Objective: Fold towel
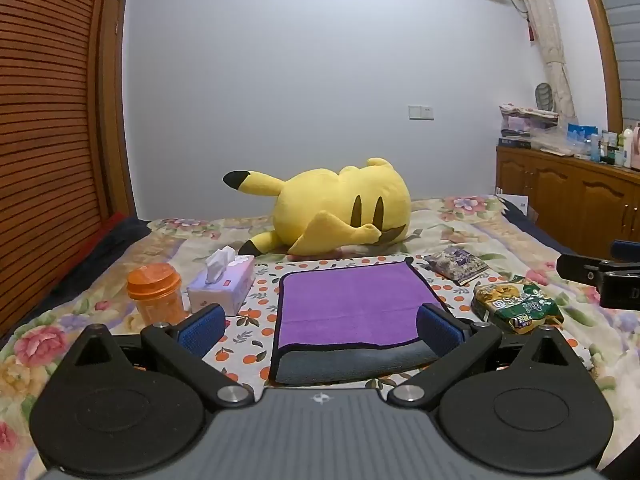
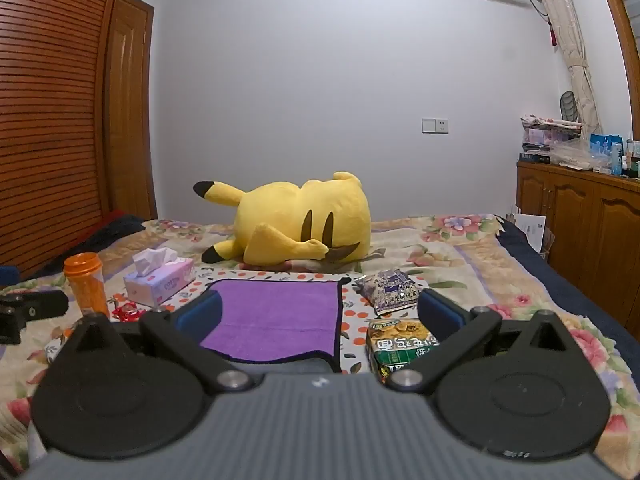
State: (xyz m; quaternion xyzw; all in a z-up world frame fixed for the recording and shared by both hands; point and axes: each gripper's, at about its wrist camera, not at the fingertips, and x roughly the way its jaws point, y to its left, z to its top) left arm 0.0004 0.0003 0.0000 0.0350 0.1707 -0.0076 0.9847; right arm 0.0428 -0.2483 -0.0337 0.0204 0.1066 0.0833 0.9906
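Observation:
A purple towel [image 1: 352,304] with a black hem lies on an orange-print cloth on the bed. It is folded over a grey layer [image 1: 352,364] that sticks out along its near edge. It also shows in the right wrist view [image 2: 276,316]. My left gripper [image 1: 320,326] is open and empty, its blue pads [image 1: 202,326] wide apart, just short of the towel's near edge. My right gripper [image 2: 318,316] is open and empty, in front of the towel's near right corner. The right gripper's side shows at the left wrist view's right edge [image 1: 600,276].
A yellow plush toy [image 1: 340,206] lies behind the towel. An orange jar [image 1: 158,294] and a tissue box [image 1: 222,286] stand to its left. A green snack bag [image 1: 516,306] and a purple snack bag [image 1: 456,264] lie to its right. A wooden cabinet [image 1: 568,196] stands far right.

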